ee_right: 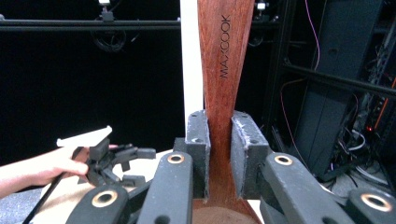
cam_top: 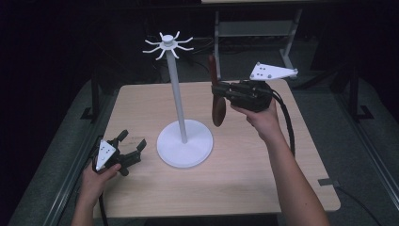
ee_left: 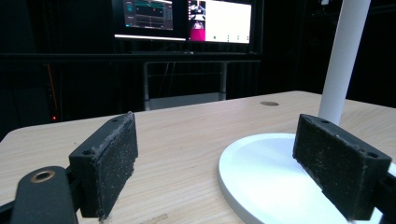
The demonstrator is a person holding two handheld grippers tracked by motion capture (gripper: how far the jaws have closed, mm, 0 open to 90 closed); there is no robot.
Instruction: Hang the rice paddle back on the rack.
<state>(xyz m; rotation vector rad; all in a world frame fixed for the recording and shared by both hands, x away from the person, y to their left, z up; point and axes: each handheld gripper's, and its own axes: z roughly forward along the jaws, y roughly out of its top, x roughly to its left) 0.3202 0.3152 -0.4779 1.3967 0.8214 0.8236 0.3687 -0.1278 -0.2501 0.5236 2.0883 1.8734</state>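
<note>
2 jaws of my right gripper (ee_right: 219,154) clamp the wooden spoon (cam_top: 217,94) upright beside the white stand (cam_top: 177,94); my left gripper (cam_top: 131,146) idles wide on the desk (cam_top: 244,179). Spoon could knock the stand's hooks (cam_top: 168,44).

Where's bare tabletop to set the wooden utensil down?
Bare wood lies along the table near edge, in front of the stand's white base, and on the right side under the right tool holding the wooden utensil. Crowded: the centre around the base, and the left edge where the left tool rests.
</note>
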